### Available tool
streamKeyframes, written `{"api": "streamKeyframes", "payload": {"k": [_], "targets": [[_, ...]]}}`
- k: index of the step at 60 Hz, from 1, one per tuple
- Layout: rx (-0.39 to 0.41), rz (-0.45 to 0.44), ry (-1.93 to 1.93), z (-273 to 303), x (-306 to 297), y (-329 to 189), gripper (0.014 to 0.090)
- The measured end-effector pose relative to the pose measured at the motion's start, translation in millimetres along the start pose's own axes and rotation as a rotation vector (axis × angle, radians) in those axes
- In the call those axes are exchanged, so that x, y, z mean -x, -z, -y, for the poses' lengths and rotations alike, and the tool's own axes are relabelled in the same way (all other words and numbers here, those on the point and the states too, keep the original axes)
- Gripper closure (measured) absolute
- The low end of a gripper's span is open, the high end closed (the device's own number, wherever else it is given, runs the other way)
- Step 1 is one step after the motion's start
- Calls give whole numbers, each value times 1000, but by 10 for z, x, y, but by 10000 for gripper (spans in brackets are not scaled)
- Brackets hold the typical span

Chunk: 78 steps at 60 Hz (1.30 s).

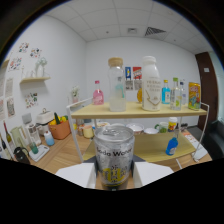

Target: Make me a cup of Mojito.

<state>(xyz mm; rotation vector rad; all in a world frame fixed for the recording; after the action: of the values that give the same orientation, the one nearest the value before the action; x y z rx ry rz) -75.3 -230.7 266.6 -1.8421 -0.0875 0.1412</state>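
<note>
Two white fingers (115, 176) are clamped on a silver soda water can (114, 156), held upright. Beyond the can stands a wooden shelf (132, 111) carrying a clear cork-stoppered bottle (117, 85) and a white bottle (151, 84).

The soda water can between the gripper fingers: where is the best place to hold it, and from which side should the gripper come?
Grip the soda water can on its straight side wall, about mid-height, coming level from the front, as the gripper now sits. The can stands upright and is round, so two opposite sides suit the white fingers. Whether they press on it cannot be seen here.
</note>
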Motion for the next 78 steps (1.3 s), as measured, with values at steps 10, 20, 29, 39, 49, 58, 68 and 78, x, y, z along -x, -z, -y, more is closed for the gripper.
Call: {"api": "streamKeyframes", "payload": {"k": [10,20,29,39,49,58,68,78], "targets": [[51,10,-80,-604,-101,-169,532],[41,70,-333,-789,-92,-287,531],[-17,130,-653,-684,-121,-282,531],[-114,216,-1072,-473,-255,-267,531],[-205,292,-1462,-313,-480,-267,534],[-250,380,-1791,-270,-664,-280,534],[-312,508,-2152,-153,-843,-220,534],[-323,520,-2182,-171,-832,-224,534]]}}
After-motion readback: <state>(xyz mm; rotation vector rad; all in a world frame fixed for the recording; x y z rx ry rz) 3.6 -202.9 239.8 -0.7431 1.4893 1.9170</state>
